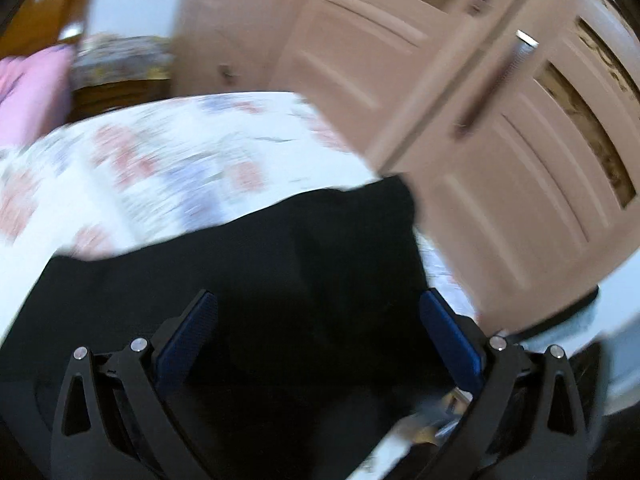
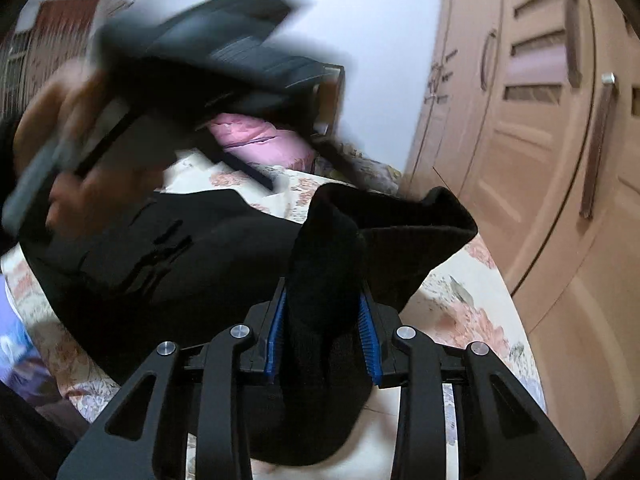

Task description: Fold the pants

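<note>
Right gripper: nearest the lens, its blue-padded jaws pinch a thick bunch of the black knit fabric pants, and that grip looks secure.
Pants: most of the dark cloth lies spread on the bed with the white floral sheet; the pinched corner stands lifted off it, well short of the far edge.
Left gripper: jaws spread wide with nothing between the blue pads, hovering over the black cloth.
Left hand: blurred in the right wrist view, gripping its tool above the pants.
Step in hand: probably carrying the lifted end across for a fold.
Doing it well: keep the pinch firm, lift only enough to clear the layer beneath, lay edge onto edge.
Risk: the bunched cloth could land wrinkled.
Around: pink pillow behind, beige panelled wardrobe doors beside the bed.
</note>
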`<state>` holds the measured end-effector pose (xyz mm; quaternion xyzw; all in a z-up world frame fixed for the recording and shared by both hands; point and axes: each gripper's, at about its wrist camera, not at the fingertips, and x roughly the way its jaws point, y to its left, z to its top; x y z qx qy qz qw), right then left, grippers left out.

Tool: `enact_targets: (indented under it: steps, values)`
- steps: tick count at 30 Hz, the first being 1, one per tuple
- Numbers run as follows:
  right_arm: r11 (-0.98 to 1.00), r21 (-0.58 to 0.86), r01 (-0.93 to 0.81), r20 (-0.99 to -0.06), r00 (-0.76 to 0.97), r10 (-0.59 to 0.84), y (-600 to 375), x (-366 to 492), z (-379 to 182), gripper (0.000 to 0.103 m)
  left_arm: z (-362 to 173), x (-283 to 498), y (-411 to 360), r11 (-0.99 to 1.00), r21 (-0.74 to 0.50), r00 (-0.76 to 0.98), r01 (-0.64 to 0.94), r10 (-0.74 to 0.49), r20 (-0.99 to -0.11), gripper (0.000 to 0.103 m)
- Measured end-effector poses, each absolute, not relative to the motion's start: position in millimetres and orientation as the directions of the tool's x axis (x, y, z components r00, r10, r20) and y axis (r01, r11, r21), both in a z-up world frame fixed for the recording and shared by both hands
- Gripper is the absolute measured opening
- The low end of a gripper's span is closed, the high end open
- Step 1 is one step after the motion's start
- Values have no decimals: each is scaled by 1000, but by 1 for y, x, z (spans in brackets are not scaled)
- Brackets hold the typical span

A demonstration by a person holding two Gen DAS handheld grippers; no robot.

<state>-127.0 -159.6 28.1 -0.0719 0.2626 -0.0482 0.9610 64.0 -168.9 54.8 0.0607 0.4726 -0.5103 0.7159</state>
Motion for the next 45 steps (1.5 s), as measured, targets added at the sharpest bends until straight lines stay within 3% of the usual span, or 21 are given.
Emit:
enact_targets:
  steps: [7, 9, 10, 11, 13, 14, 16, 19, 23, 26, 29, 32, 37, 39, 42, 43, 44, 45]
  values:
    - [976, -214, 51, -496, 855, -153, -153, -130, 19, 33, 21, 46, -270, 376, -229, -68, 898, -396, -916, 98]
    - [976, -209, 61, -511, 844, -162, -155, -128, 15, 36, 7, 42, -285, 356, -195, -71, 914, -333, -940, 69]
    - [975, -209, 70, -518, 838, -171, -158, -128, 13, 39, 1, 45, -289, 374, -163, -48, 913, -299, -953, 34]
    - [977, -197, 76, -527, 832, -171, -162, -129, 14, 43, -1, 47, -290, 383, -165, -50, 909, -293, -955, 28]
    - [985, -153, 76, -529, 836, -147, -169, -136, 17, 73, 0, 48, -283, 371, -170, -50, 913, -312, -949, 22]
    - [986, -141, 88, -523, 839, -150, -170, -142, 17, 93, 7, 51, -275, 386, -167, -32, 907, -332, -943, 21]
    - [989, -105, 107, -511, 847, -146, -176, -152, 16, 94, 25, 57, -258, 410, -216, -45, 886, -388, -920, 21]
    - [994, 11, 106, -591, 803, -80, -185, -150, 3, 94, 67, 68, -228, 429, -266, -36, 863, -474, -880, 21]
    - [981, 195, 1, -618, 777, 122, -161, -131, -9, 95, 128, 75, -174, 452, -305, 8, 838, -569, -822, 21]
    - [988, 111, -105, -657, 738, 152, -114, -109, -13, 95, 166, 80, -109, 492, -326, 68, 807, -626, -777, 21]
    - [992, -69, -106, -668, 744, 33, -77, -94, -17, 94, 183, 86, -29, 546, -355, 133, 759, -663, -737, 21]
    - [993, -95, -71, -690, 723, -14, -69, -79, -21, 94, 171, 98, 65, 644, -396, 214, 654, -659, -721, 21]
    - [989, -101, -107, -741, 671, -3, -61, -69, -40, 94, 56, 121, 211, 770, -519, 222, 371, -617, -755, 24]
    - [991, -85, -108, -742, 671, 9, -61, -68, -42, 95, 1, 124, 235, 773, -574, 181, 271, -626, -758, 31]
    - [991, -79, -106, -752, 660, 11, -65, -69, -36, 96, -22, 111, 260, 688, -688, 237, 232, -726, -646, 40]
    - [991, -78, -106, -755, 656, 11, -65, -67, -36, 96, -17, 105, 266, 680, -696, 272, 231, -732, -624, 50]
    - [991, -78, -105, -757, 654, 10, -64, -68, -35, 97, -12, 99, 269, 687, -688, 303, 235, -724, -620, 67]
    - [991, -79, -105, -758, 652, 9, -62, -67, -34, 97, 1, 88, 275, 728, -644, 370, 237, -680, -633, 75]
